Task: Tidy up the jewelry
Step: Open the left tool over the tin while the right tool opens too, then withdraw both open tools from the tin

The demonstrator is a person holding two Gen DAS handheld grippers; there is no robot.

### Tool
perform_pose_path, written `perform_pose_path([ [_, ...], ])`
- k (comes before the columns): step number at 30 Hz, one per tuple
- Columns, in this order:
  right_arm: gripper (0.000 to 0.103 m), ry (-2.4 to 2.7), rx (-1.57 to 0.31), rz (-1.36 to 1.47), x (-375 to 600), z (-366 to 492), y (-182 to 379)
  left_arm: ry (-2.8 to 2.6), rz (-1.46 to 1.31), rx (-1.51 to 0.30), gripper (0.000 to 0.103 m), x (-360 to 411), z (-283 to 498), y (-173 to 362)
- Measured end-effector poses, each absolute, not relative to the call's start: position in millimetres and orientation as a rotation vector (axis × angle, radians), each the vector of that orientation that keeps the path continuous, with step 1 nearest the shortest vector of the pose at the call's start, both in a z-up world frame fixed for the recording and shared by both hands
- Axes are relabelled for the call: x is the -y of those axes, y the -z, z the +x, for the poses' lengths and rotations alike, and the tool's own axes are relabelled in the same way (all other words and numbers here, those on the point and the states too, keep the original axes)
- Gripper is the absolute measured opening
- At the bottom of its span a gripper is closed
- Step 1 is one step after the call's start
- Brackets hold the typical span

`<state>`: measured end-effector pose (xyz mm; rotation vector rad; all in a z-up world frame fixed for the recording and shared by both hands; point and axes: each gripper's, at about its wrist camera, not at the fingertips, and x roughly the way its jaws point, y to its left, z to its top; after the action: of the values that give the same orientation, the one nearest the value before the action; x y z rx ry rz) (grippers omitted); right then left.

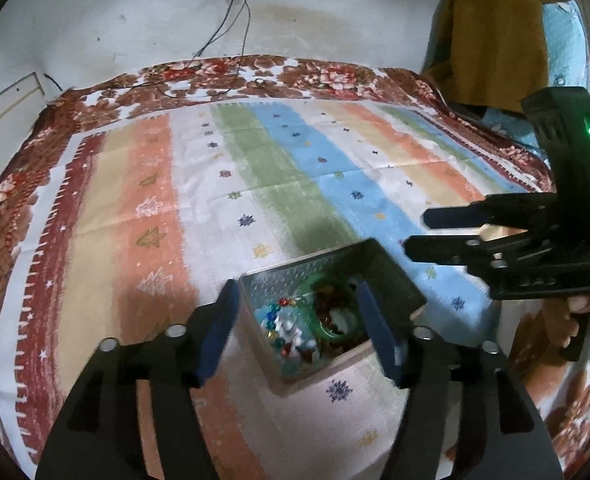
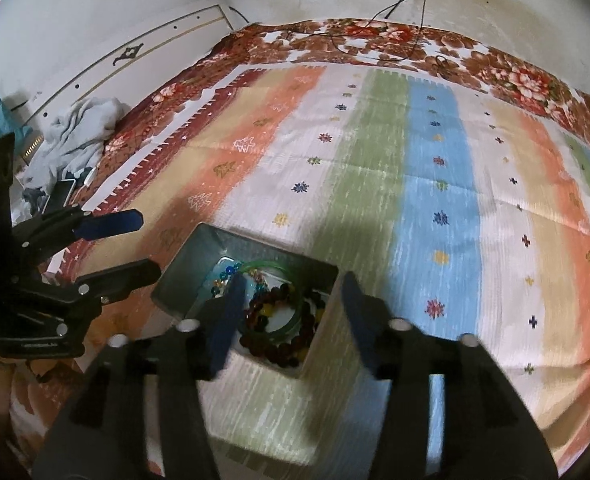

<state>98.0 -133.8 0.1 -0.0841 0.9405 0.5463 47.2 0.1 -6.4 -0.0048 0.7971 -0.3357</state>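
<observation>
Jewelry (image 2: 283, 312) lies in a small open box (image 1: 391, 276) on the striped cloth (image 1: 223, 184) that covers the bed: a green bangle (image 2: 295, 320), dark round beads (image 2: 295, 350) and coloured glass beads (image 1: 283, 328). Left gripper (image 1: 301, 330) hangs over the box, jaws apart and holding nothing. Right gripper (image 2: 291, 318) is just beside it, jaws also apart and empty.

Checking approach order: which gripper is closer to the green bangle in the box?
Too close to call. The left gripper and the right gripper both hover open just above the box, each framing the green bangle between its fingers; neither touches it.
</observation>
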Motion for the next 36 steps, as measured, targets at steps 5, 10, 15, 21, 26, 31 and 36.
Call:
perform_pose_path([
  [5,0.078,-0.544,-0.930,-0.063,143.2,82.2,1.4,0.304,0.011,-0.799,0.087,-1.8,37.7,11.9],
  [10,0.093,-0.554,-0.898,-0.028,151.4,69.9,-2.2,0.282,0.000,-0.801,0.096,-6.6,30.4,14.7],
  [15,0.098,-0.543,-0.891,-0.067,154.7,61.5,1.0,0.268,0.019,-0.814,0.097,-4.9,25.5,19.0],
  [21,0.098,-0.513,-0.858,-0.083,156.8,50.6,-2.0,0.279,0.021,-0.797,0.097,-2.9,20.5,16.1],
  [26,0.098,-0.501,-0.828,-0.114,157.0,40.4,-4.2,0.245,0.005,-0.792,0.097,-4.7,17.6,18.3],
  [31,0.098,-0.493,-0.823,-0.104,157.8,37.2,-5.3,0.206,0.026,-0.793,0.097,-1.3,14.9,21.5],
  [36,0.098,-0.485,-0.827,-0.125,154.4,35.8,-2.5,0.186,0.017,-0.769,0.097,-1.3,10.2,20.4],
])
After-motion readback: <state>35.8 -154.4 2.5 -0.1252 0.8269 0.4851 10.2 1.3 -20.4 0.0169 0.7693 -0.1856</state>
